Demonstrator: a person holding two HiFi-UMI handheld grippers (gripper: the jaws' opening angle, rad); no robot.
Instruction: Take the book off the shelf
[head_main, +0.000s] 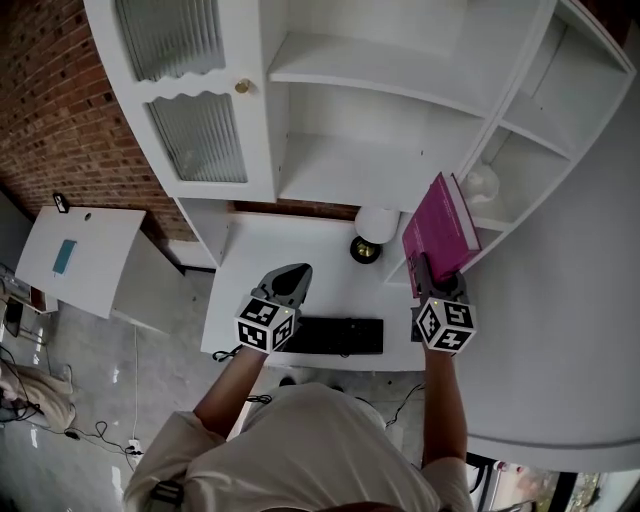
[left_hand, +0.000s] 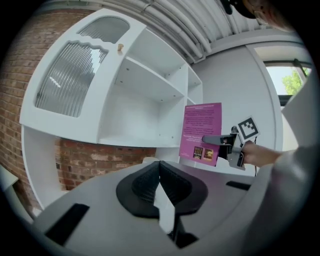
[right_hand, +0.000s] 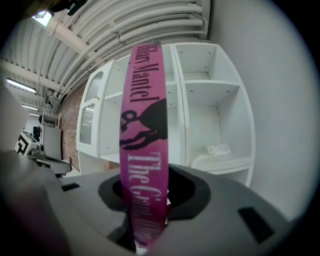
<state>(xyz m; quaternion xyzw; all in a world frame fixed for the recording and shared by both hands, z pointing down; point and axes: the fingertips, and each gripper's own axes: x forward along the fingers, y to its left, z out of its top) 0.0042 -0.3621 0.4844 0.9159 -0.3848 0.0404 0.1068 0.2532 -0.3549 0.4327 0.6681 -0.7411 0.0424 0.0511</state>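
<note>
- Magenta and glossy, the book (head_main: 440, 225) is standing upright in the air just in front of the white shelf unit (head_main: 380, 170). It is sitting at about two o'clock from the keyboard (head_main: 335, 336) in the head view, and appears to be clear of the bays.
- I am judging it to be a thin, fairly light volume, stiff along the spine (right_hand: 145, 125) but slick on the covers. It is therefore best pinched across both covers close to the spine, low down.
- My right gripper (head_main: 435, 275) is doing just that, its jaws clamping the book's lower end, one on each cover.
- My left gripper (head_main: 292, 277) is hanging at nine o'clock from the right one, over the desk (head_main: 300, 245). Its jaws are pressing together on nothing.
</note>
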